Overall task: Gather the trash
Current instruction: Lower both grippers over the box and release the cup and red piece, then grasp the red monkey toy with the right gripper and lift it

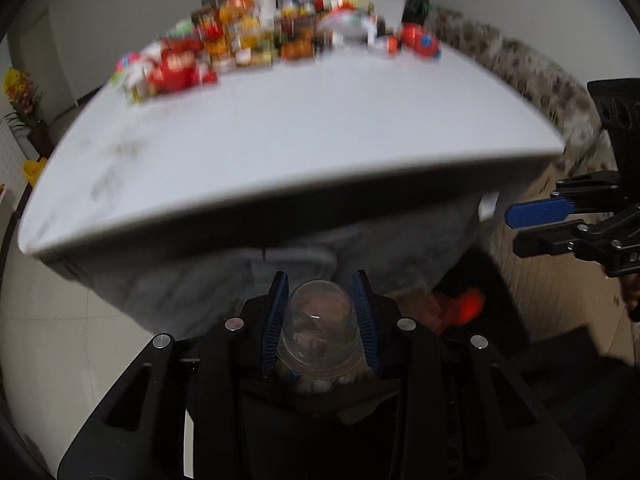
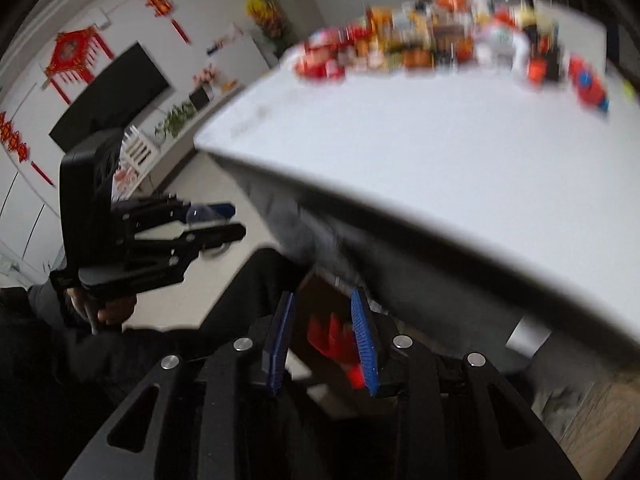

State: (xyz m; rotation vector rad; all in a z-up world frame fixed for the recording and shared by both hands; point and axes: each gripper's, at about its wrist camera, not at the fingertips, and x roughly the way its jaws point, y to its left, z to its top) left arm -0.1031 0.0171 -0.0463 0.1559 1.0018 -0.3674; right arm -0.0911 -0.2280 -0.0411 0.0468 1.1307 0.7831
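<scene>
The left gripper (image 1: 320, 300) has its fingers clamped on a clear cup (image 1: 318, 334), one blue pad on each side of it. The cup's long axis runs straight out along the fingers, closed end forward and mouth back toward the gripper body. It is off the surface (image 1: 304, 136), held below and in front of the near edge.

Ahead of and below the fingers, under the surface, lies what seems to be a bin or box holding something orange-red (image 1: 466, 306); it sits forward and to the right of the cup. That offset is what the next move likely turns on: the cup has to travel forward-right and down before the fingers let go.

The right gripper (image 2: 324, 332) hangs alongside with fingers apart and nothing between them; red trash (image 2: 336, 338) shows through the gap, well beyond them. The left gripper is the one carrying. More blurred packaging (image 1: 256, 40) sits far ahead on the surface.
</scene>
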